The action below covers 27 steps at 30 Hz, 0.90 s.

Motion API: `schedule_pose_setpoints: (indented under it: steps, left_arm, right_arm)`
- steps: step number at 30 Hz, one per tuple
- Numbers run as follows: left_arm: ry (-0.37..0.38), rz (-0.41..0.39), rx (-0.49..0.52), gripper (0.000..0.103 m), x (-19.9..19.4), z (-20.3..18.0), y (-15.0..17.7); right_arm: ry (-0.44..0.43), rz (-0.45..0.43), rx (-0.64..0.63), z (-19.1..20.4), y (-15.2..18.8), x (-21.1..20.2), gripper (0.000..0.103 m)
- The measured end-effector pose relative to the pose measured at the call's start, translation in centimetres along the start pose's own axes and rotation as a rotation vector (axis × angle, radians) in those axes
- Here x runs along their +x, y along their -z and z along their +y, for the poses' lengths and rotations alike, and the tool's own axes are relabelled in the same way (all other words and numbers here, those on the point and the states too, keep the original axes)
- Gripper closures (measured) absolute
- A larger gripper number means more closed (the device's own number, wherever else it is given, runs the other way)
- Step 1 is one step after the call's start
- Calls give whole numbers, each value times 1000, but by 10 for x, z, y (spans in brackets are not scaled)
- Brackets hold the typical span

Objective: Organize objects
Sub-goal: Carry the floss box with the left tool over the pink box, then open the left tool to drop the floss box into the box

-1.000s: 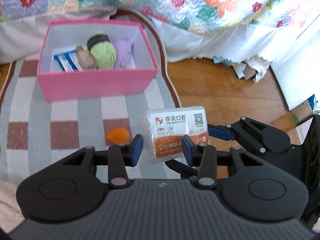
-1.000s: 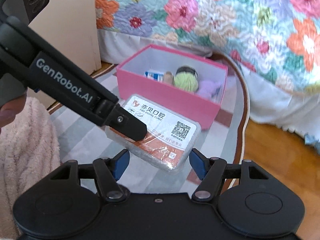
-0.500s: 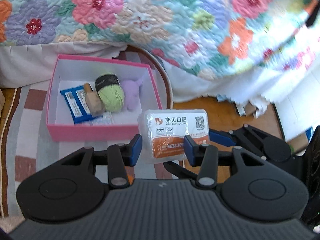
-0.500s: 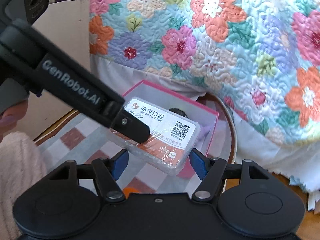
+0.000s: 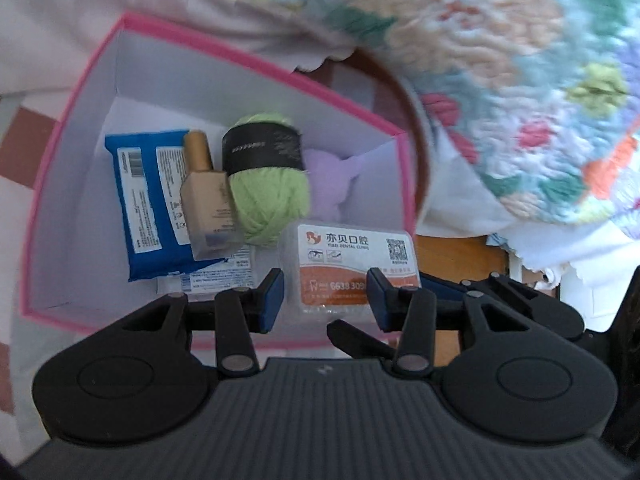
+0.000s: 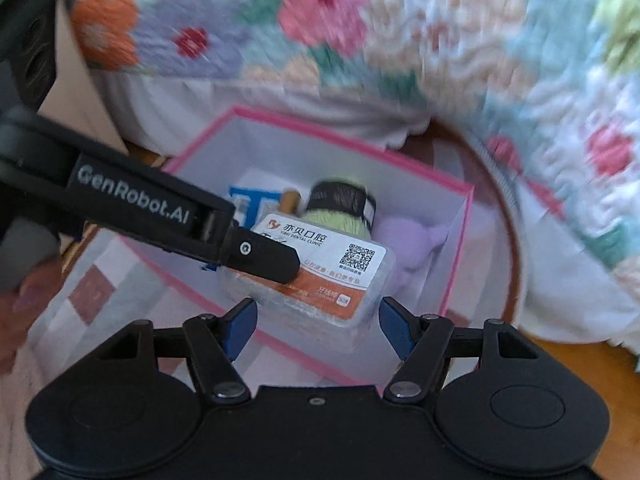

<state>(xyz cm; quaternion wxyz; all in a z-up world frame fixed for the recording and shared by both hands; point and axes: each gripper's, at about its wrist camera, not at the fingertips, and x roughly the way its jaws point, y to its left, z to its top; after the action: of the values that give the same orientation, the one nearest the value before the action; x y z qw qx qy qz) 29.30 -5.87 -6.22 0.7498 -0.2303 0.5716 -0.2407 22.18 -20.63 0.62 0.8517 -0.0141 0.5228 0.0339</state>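
Crowding pink box: yarn, bottle, packet.

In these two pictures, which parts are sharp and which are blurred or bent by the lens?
Left wrist view: the tongs and the clear box are sharp; the floral quilt is smeared; the pink box rim curves from the fisheye. Right wrist view: the tongs are sharp; the quilt is streaked.
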Motion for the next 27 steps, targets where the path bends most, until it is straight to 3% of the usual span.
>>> schedule_pose_setpoints:
  steps: [4,12,18,27]
  left_arm:
    - [-11,34,-29,60,26,11,-4]
    - [-1,81,-101,62,53,30,-2]
    - [-37,3,-21,58,33,18,7]
    - [-121,-2,131,56,-21,-8,21]
  right_arm:
    - [55,73,-44,3,-6,33,31]
    - [66,171,-62,0,-5,66,31]
    - [116,113,-79,1,-1,54,30]
    - [27,-63,13,3,29,-12,30]
